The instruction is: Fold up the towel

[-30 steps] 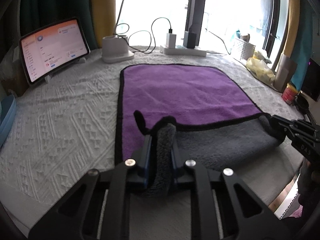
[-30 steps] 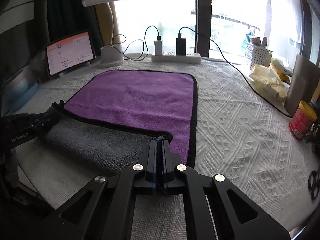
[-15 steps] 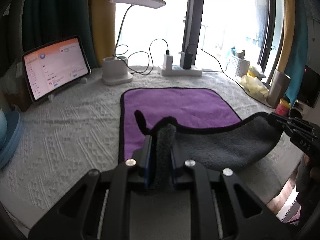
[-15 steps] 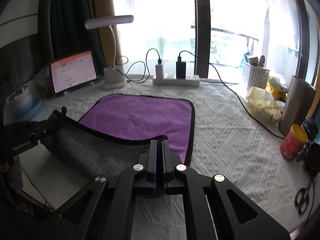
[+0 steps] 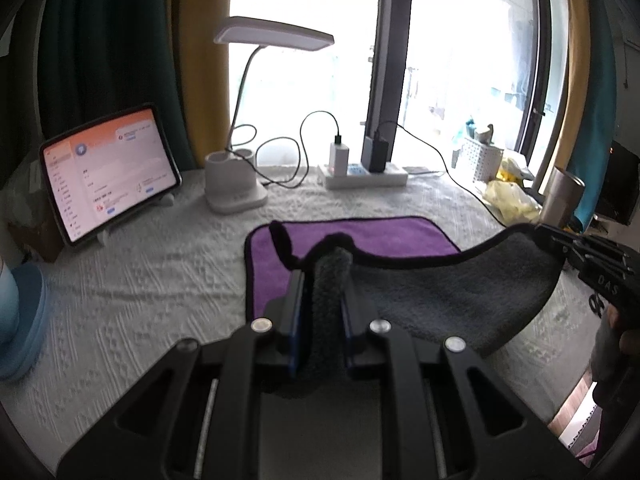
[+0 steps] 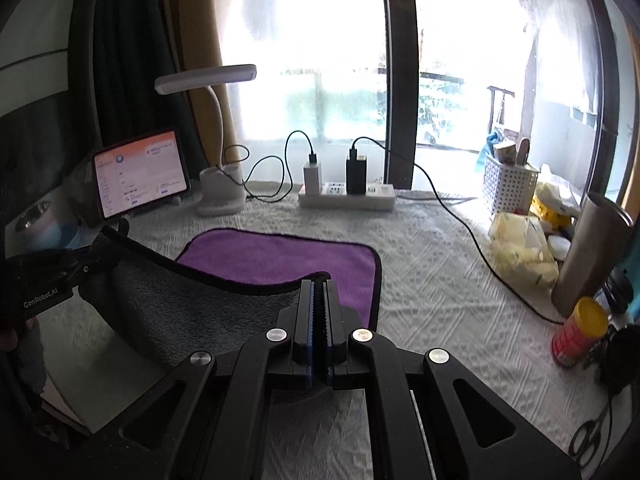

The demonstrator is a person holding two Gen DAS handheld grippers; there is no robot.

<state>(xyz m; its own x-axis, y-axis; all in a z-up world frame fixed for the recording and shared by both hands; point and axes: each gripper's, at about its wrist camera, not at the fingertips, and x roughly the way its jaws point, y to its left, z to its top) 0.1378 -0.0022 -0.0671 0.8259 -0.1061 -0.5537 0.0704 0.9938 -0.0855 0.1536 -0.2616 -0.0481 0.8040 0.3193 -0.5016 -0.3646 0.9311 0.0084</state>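
Basically a soft two-sided microfibre towel (image 5: 400,240), purple face, grey back, black piped hem, lying on the desk (image 5: 140,280) under a white textured cover. Far half lies flat; near half is lifted off the desk and hangs in a sagging curve between the two tools, grey side toward the cameras. Judgement: light, limp, no stiffness, so it droops wherever it is unsupported and the fold line will wander unless both corners travel level. Plush pile probably grips well, low slip risk. Best hold is the near corners at the hem, which is where it is held.

Left to right: blue container at far left edge, tablet (image 5: 108,176) on a stand, desk lamp (image 5: 236,184), power strip (image 5: 366,178) with chargers plugged in, white perforated basket (image 6: 508,186), crumpled yellow bags, steel tumbler (image 6: 592,252), red-and-yellow can (image 6: 580,332), scissors (image 6: 592,436) at lower right. All well apart from the towel.

Left tongs (image 5: 322,304): pressed partway together on a thick bunched roll of the near left corner, so a gap stays filled with grey pile; a loop of hem sticks up past the tips. Right tongs (image 6: 318,312): nearly fully together, pinching a thin flat bit of the near right corner hem. Each tool shows in the other's view at the frame edge, holding its corner up.
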